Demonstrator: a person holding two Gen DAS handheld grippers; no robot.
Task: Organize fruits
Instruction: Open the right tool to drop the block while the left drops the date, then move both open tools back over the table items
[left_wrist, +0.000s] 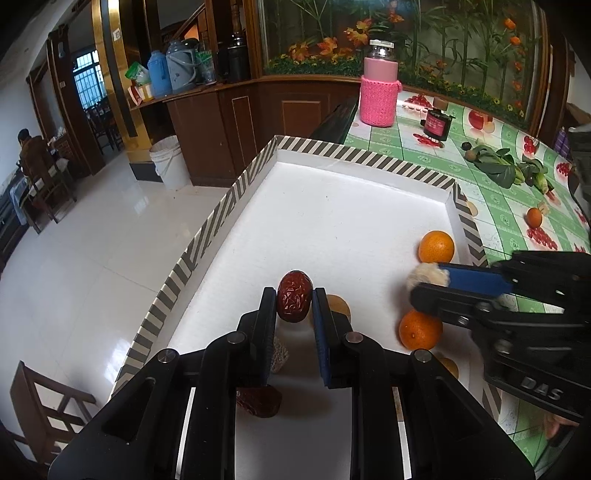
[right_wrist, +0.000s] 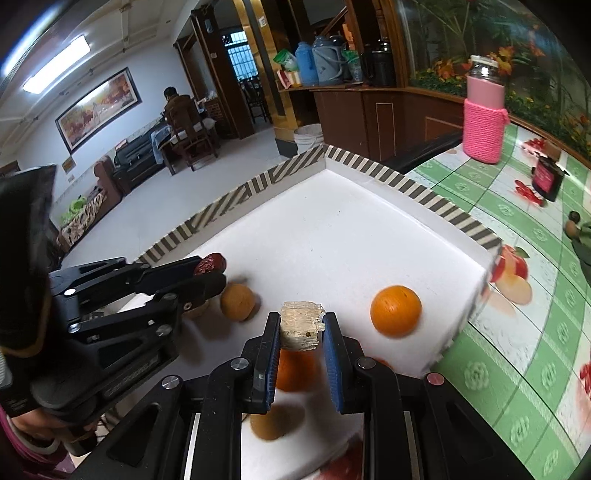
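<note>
- The tray's striped rim runs along the table's left edge, with floor beyond it; the tray's far half is bare white.
- The left gripper is clamped on a red date, wrinkled and dark red, held above the tray's near-left part.
- A second date lies under its fingers.
- The right gripper pinches a pale, rough beige chunk over the tray's near right.
- Two oranges, smooth and bright, sit by the right rim.
- Farther right, a pink bottle stands on the green tablecloth.

Pink knit-sleeved bottle upright on green tablecloth; white bucket on floor.
</note>
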